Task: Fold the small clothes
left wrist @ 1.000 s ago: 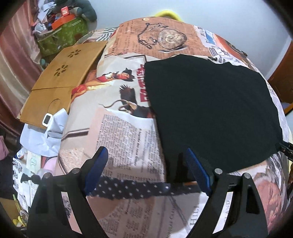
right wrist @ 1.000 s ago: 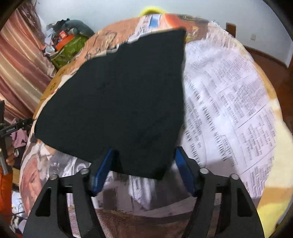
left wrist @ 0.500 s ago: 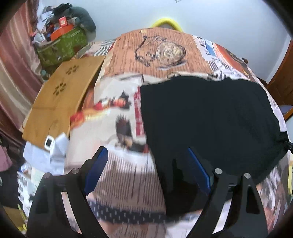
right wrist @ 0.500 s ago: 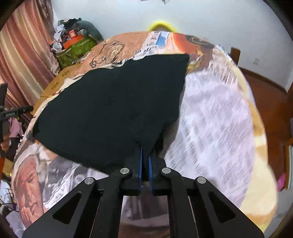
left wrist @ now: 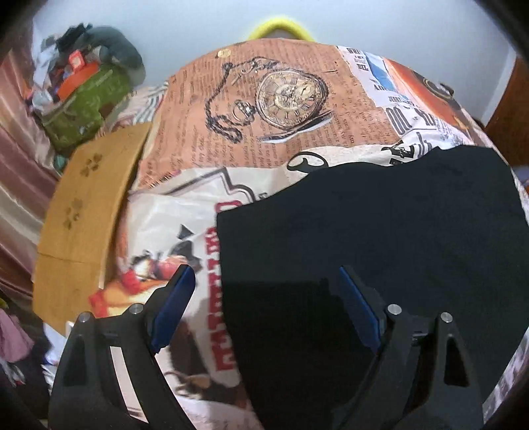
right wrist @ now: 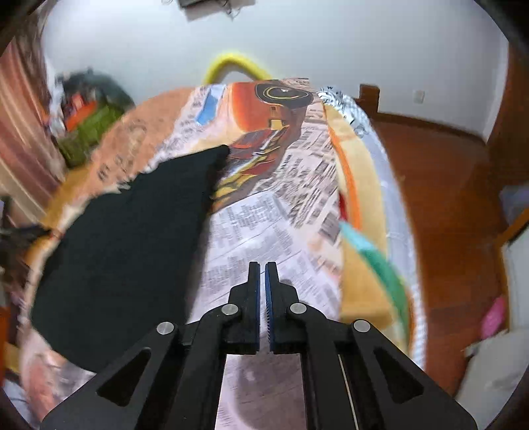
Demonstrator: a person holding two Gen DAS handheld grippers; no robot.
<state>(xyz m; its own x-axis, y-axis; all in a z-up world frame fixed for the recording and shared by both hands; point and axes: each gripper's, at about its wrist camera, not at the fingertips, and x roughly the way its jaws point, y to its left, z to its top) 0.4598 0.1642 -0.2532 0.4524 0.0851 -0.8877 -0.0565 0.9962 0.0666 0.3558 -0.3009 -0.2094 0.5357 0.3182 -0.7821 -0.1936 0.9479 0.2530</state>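
A black garment (left wrist: pixel 380 231) lies spread flat on a bed covered with a newspaper-print sheet (left wrist: pixel 264 132). My left gripper (left wrist: pixel 264 271) hangs open above the garment's left edge, its left finger over the sheet and its right finger over the black cloth, with nothing gripped. In the right wrist view the same black garment (right wrist: pixel 132 248) lies to the left, apart from my right gripper (right wrist: pixel 262 264). That gripper's jaws stand almost together and are just starting to part by a thin slit. Nothing is between them, and only the printed sheet (right wrist: pixel 264 225) lies below.
A flat wooden board (left wrist: pixel 89 205) rests on the bed's left side, with a green bag (left wrist: pixel 82 102) and clutter behind it. A yellow hoop (left wrist: pixel 277 26) rises at the far end. Right of the bed edge are a teal strip (right wrist: pixel 373 254) and wooden floor (right wrist: pixel 446 198).
My right gripper closed on the garment's near corner, then came away up and to the right without it. My left gripper slid forward over the garment's left edge, still open.
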